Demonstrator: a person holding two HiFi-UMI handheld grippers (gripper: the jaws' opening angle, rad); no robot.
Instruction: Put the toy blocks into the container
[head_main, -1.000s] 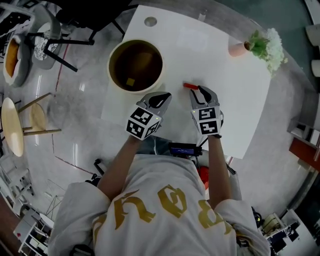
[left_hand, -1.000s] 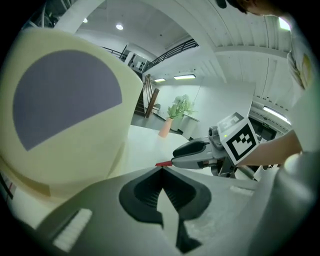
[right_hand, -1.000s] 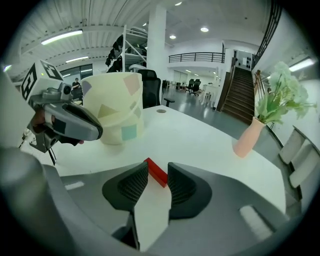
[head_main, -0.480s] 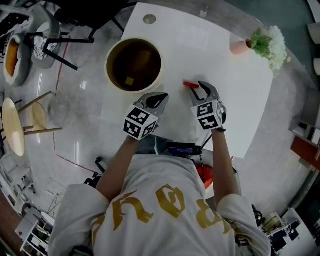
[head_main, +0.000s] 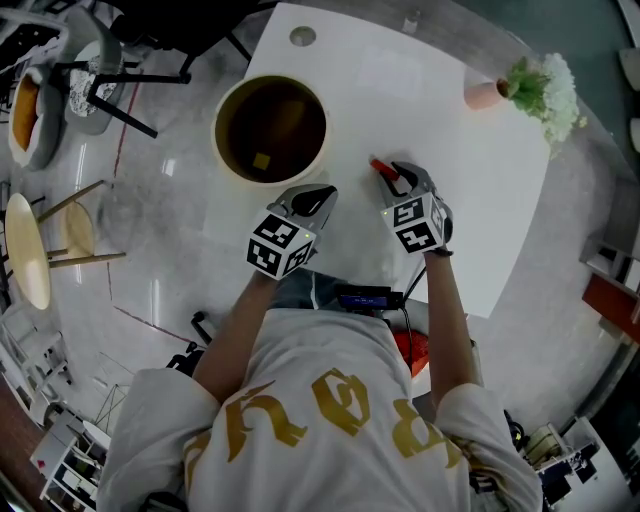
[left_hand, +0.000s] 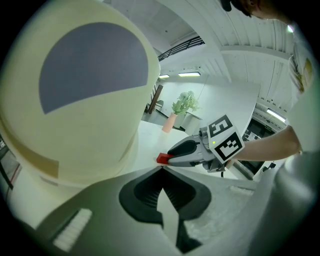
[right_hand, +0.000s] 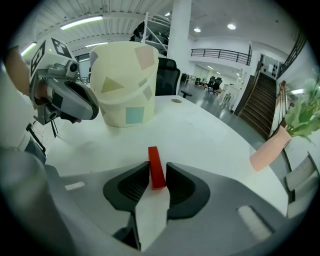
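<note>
The cream container (head_main: 219, 135) stands at the table's (head_main: 480, 200) 10 o'clock corner in the head view, with one small yellow block (head_main: 261, 162) already on its floor. Just below it, at its 5 o'clock, the left gripper (head_main: 320, 193) hangs with its jaws brought together tip to tip and nothing between them.

To the right lies the red block (head_main: 380, 167), a slim, flat-sided bar of plain glossy red, on the bare tabletop at 3 o'clock from the container. Its long axis runs from about 10 to 4 o'clock in the head view, which is the line the right gripper (head_main: 397, 178) points along. In the right gripper view it stands at 12 o'clock from the fingertips, its near end sunk between them and its far end sticking out ahead.

The right jaws have just been closing, and they are now narrowed onto the block, one pad against each long face as far as that view shows. This hand is plainly the nearer. From here the carry should go toward 10 o'clock, up over the rim.

A pink-potted plant (head_main: 540, 88) sits well apart at 2 o'clock.
</note>
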